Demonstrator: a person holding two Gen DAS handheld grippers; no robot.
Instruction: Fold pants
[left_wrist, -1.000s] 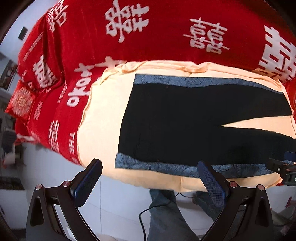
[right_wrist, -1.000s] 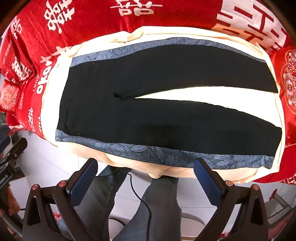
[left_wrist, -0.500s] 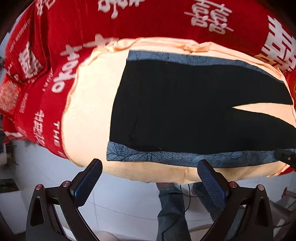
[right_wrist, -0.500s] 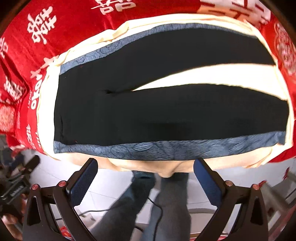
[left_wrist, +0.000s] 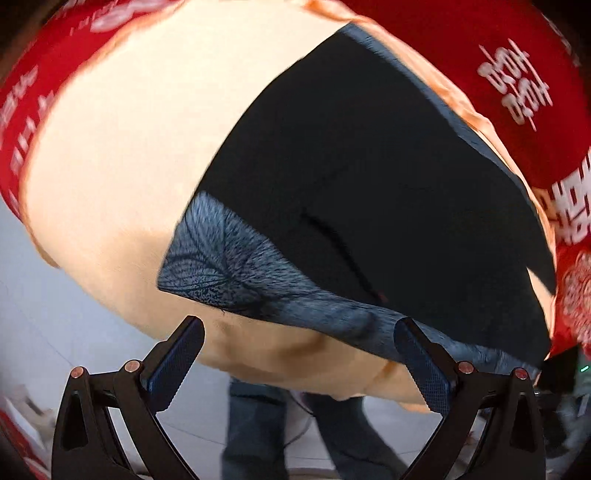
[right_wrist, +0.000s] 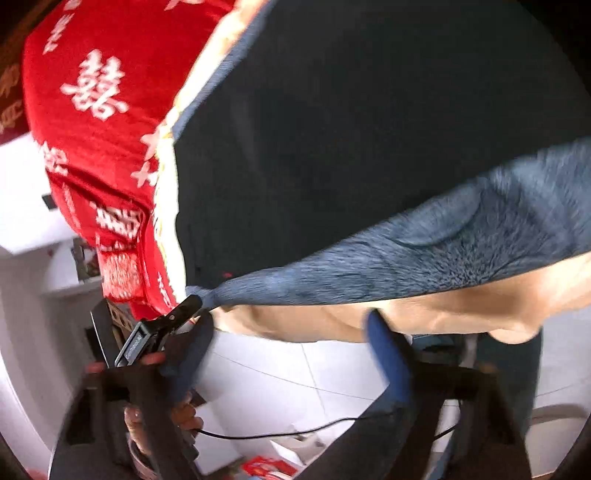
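Observation:
Black pants (left_wrist: 362, 177) with blue-grey patterned side stripes (left_wrist: 229, 266) lie flat on a cream sheet (left_wrist: 110, 166). My left gripper (left_wrist: 299, 354) is open, its fingers just below the near waist corner of the stripe, at the sheet's front edge. In the right wrist view the pants (right_wrist: 351, 129) fill the frame with the stripe (right_wrist: 424, 251) close ahead. My right gripper (right_wrist: 291, 354) is open and empty below the stripe's edge. The left gripper's tip (right_wrist: 184, 306) shows there at the stripe's corner.
A red bedspread with white characters (left_wrist: 517, 74) lies under the sheet and hangs at the side (right_wrist: 96, 129). The person's legs in jeans (left_wrist: 258, 424) stand on the pale tiled floor (right_wrist: 295, 387). A black cable (right_wrist: 277, 434) runs below.
Both grippers have moved in close to the bed's near edge and turned. The pants' near stripe now fills much more of both views. Both stay open.

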